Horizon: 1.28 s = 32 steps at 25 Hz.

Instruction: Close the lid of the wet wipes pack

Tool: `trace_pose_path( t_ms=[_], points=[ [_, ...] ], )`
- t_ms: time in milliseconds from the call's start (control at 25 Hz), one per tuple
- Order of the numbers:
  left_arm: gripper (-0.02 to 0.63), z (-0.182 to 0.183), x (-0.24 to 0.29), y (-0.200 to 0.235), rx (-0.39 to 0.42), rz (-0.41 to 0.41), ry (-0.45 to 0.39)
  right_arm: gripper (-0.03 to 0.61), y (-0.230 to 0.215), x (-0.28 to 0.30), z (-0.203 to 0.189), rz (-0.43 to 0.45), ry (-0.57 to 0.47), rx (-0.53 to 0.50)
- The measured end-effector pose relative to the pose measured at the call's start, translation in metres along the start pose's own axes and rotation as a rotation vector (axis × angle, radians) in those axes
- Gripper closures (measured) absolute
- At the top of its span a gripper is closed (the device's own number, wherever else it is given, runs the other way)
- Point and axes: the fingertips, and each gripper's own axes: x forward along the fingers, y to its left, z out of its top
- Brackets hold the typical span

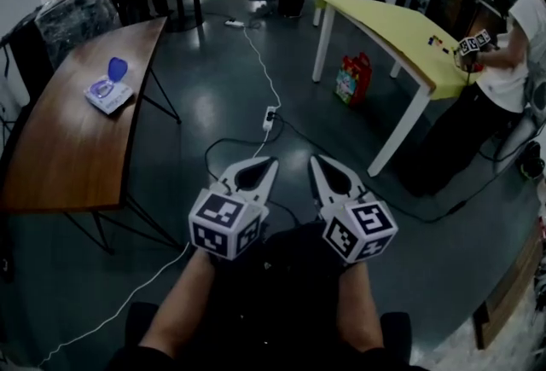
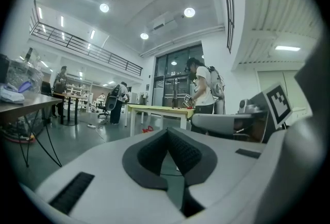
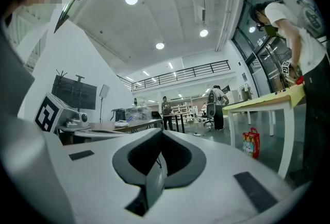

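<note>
The wet wipes pack [image 1: 108,94] is white and lies on the brown table [image 1: 68,156] at the far left, with its blue lid [image 1: 117,69] standing up open. In the left gripper view the pack [image 2: 11,94] shows at the left edge on the table top. Both grippers are held level and low over the person's lap, well away from the pack. My left gripper [image 1: 274,161] [image 2: 167,131] is shut with nothing in it. Beside it, my right gripper [image 1: 313,158] [image 3: 161,131] is also shut and empty.
A yellow table [image 1: 401,28] stands at the right, with a person [image 1: 520,45] working at its far end. A red bag [image 1: 353,78] sits on the floor under it. A power strip [image 1: 269,117] and white cable cross the dark floor ahead.
</note>
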Motion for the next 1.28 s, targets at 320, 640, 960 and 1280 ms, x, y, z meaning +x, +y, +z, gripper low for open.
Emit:
trace_pose_path(
  t_ms=[320, 640, 960, 1280],
  points=[
    [0.606, 0.010, -0.043, 0.044, 0.014, 0.124, -0.023, 0.578, 0.042, 0.033, 0.001, 0.120, 0.003, -0.019],
    [0.606, 0.025, -0.105, 0.088, 0.025, 0.281, -0.060, 0.578, 0.103, 0.065, 0.002, 0.261, 0.009, -0.040],
    [0.607, 0.037, -0.169, 0.118, 0.041, 0.420, -0.078, 0.578, 0.165, 0.090, 0.004, 0.397, 0.002, -0.045],
    [0.607, 0.044, -0.228, 0.144, 0.053, 0.564, -0.076, 0.578, 0.218, 0.106, 0.007, 0.525, -0.013, -0.065]
  ],
)
